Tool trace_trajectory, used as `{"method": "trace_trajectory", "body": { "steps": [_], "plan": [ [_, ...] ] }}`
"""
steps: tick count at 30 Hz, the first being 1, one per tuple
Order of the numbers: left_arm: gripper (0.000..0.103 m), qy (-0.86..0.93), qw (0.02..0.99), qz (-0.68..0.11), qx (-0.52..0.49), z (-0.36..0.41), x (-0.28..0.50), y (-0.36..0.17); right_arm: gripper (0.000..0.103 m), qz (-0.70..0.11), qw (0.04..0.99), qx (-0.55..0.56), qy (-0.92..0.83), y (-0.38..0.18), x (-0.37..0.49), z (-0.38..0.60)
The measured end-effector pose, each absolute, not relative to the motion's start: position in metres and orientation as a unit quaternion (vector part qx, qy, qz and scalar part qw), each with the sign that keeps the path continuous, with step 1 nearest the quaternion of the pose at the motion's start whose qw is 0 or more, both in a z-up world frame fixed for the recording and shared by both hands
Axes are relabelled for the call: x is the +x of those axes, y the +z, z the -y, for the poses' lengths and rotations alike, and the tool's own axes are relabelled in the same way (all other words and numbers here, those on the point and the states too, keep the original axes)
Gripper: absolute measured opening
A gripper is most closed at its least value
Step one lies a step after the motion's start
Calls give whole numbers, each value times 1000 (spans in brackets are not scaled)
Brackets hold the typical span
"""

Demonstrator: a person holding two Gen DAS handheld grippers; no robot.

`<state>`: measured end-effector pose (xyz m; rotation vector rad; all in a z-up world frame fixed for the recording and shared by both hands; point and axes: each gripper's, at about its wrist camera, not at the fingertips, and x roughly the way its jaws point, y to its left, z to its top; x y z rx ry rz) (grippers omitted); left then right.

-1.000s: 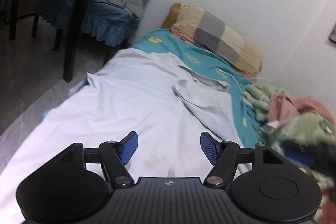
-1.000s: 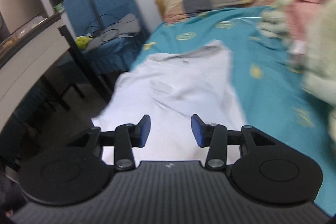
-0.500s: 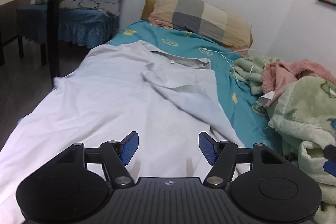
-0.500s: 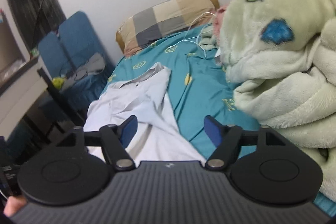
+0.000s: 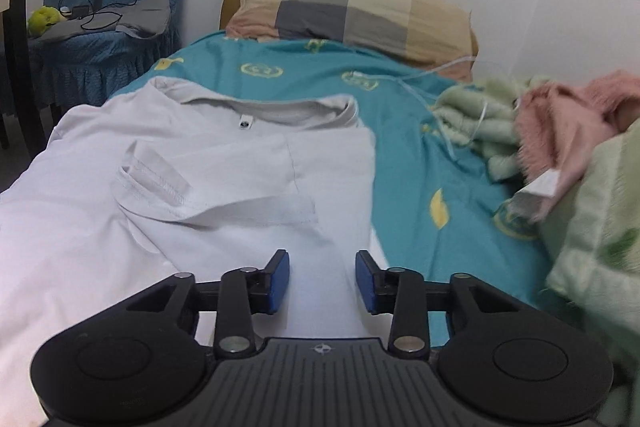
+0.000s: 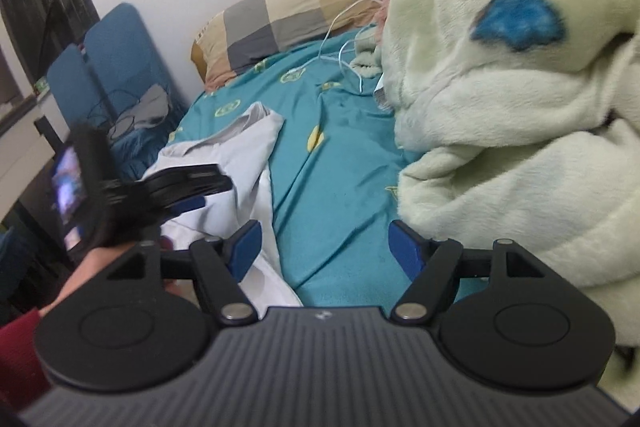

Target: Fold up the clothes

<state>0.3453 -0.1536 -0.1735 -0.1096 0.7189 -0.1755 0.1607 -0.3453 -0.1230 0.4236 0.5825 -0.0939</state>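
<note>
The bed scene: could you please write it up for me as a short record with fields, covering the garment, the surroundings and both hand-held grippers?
garment: white T-shirt, spread flat on the bed, one sleeve folded in over the body
surface: teal sheet
head of bed: checked pillow
beside shirt: green blanket, pink blanket
cable: white cord on the sheet
left hand-held gripper: over the shirt, jaws just closing, pads apart, nothing pinched
right hand-held gripper: open over the shirt's edge and the sheet
fold: not finished

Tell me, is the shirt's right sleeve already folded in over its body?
Yes. In the left view the sleeve lies folded across the shirt.
</note>
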Motion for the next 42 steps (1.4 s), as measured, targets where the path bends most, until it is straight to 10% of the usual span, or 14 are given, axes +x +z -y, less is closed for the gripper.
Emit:
{"method": "trace_trajectory", "body": {
  "steps": [4, 14, 23, 34, 42],
  "plan": [
    [2, -111, 932, -339, -64, 145, 342, -180, 72, -290, 932, 211, -45, -129, 169, 346],
    [1, -160, 920, -298, -196, 51, 301, -117, 72, -286, 930, 227, -44, -122, 160, 347],
    [2, -35, 884, -390, -256, -40, 331, -179, 72, -298, 927, 225, -35, -122, 155, 343],
    [43, -113, 893, -384, -203, -17, 239, -114, 72, -304, 923, 238, -5, -121, 155, 343],
    [46, -252, 842, -449, -162, 51, 88, -116, 72, -291, 920, 263, -10, -98, 120, 354]
  ]
}}
